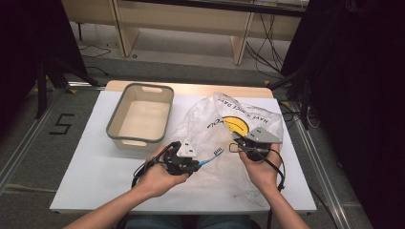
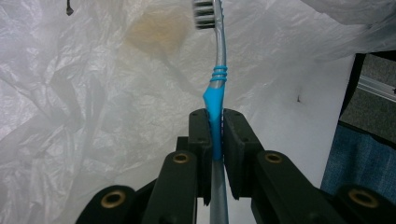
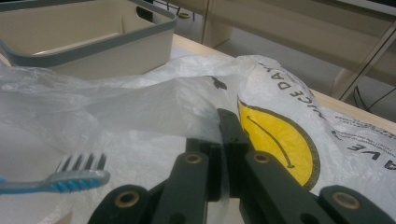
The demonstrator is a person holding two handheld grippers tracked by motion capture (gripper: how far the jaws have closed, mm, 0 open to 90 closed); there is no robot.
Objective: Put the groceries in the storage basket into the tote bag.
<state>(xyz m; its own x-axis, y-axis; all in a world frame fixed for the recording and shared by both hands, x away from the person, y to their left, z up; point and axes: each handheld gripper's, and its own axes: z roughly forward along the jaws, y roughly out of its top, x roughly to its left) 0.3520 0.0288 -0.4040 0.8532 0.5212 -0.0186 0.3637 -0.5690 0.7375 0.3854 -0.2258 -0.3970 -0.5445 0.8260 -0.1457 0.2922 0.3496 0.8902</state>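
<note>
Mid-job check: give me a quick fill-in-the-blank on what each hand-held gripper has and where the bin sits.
1. The left hand-held gripper is shut on the handle of a ____.
2. The right hand-held gripper pinches the edge of the plastic bag, which bears a ____ smiley face.
3. The toothbrush's bristle head points toward the ____.
4. The beige bin with the grey rim holds ____.

Missing words: toothbrush; yellow; bag; nothing

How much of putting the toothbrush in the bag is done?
Done: the left gripper is clamped on the toothbrush, and the right gripper pinches the plastic bag. Now the bristles point at the bag. Left: sliding it inside.
</note>
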